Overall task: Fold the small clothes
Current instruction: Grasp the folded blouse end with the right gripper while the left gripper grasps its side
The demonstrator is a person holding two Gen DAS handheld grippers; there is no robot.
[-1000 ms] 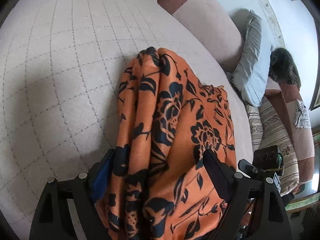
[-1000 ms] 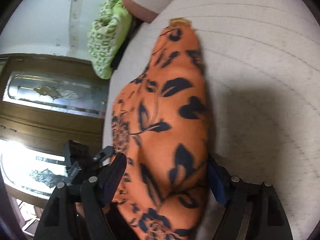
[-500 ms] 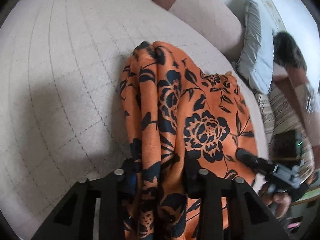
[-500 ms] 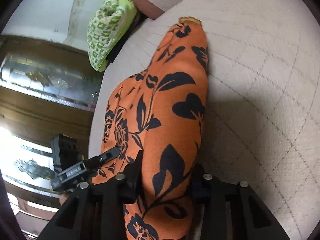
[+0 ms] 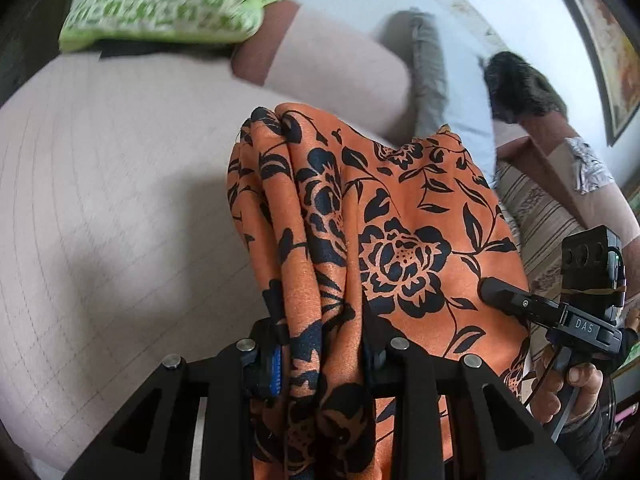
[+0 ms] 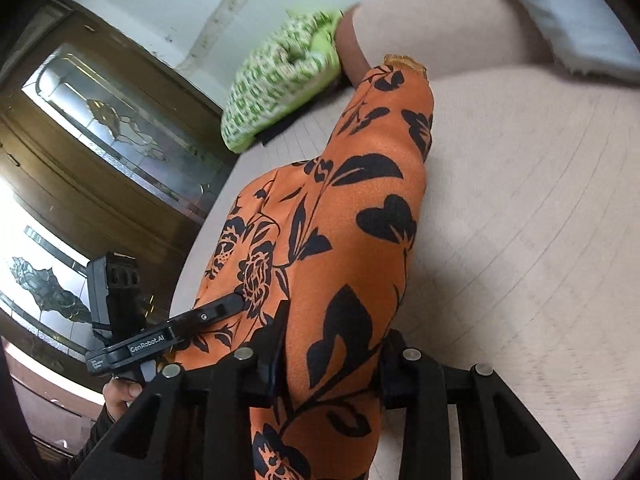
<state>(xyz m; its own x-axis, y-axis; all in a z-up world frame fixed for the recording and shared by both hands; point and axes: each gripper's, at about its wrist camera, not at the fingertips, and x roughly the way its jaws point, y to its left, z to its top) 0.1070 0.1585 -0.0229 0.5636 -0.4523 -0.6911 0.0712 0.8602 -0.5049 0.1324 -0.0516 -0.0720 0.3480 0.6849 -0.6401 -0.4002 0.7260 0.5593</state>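
An orange garment with black flowers (image 5: 384, 216) hangs lifted above the pale quilted bed (image 5: 104, 208). My left gripper (image 5: 322, 344) is shut on a bunched edge of it. My right gripper (image 6: 332, 356) is shut on another edge of the same garment (image 6: 352, 216), which stretches away toward its far end. Each gripper shows in the other's view: the right gripper (image 5: 496, 292) at the right in the left wrist view, the left gripper (image 6: 228, 306) at the lower left in the right wrist view.
A green patterned pillow (image 5: 164, 4) lies at the head of the bed, also in the right wrist view (image 6: 280, 80). A grey pillow (image 5: 436, 80) and a striped cushion (image 5: 536, 216) lie to the right. A wooden door with glass panes (image 6: 100, 148) stands to the left.
Both grippers closed on the garment about a second ago and have since lifted it off the bed. The views tilted up toward the pillows and wall.
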